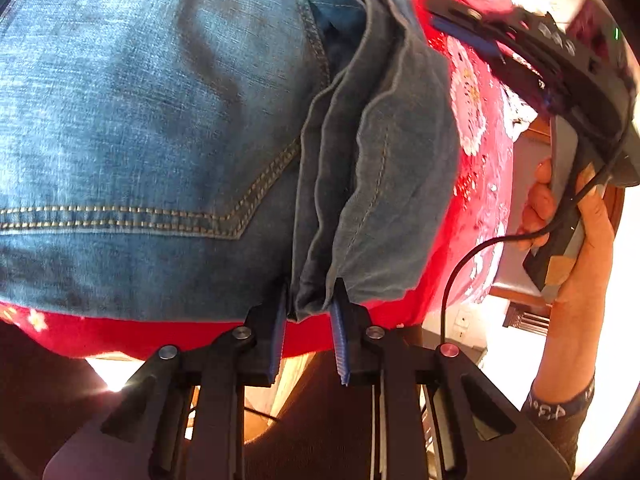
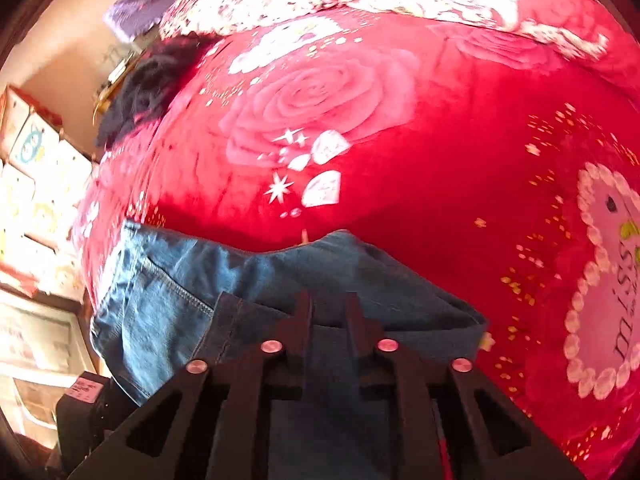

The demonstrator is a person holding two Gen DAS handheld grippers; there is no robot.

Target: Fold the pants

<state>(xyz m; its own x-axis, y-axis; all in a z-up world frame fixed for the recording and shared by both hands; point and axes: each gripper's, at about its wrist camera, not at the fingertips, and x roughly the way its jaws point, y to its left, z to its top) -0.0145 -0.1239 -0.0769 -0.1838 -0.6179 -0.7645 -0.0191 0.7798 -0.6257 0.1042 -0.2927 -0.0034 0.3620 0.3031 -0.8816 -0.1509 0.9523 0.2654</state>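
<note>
Jeans [image 1: 160, 128] lie on the red blanket [image 1: 472, 208]. Left gripper [image 1: 310, 308] pinches their bunched edge ahead; right gripper [image 2: 328, 312], part open, grips nothing visible. Lift both evenly, keeping layers aligned.

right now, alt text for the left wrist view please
The left gripper is shut on the bunched layered edge of folded blue jeans lying on a red floral blanket. At right, a hand holds the right gripper.
</note>
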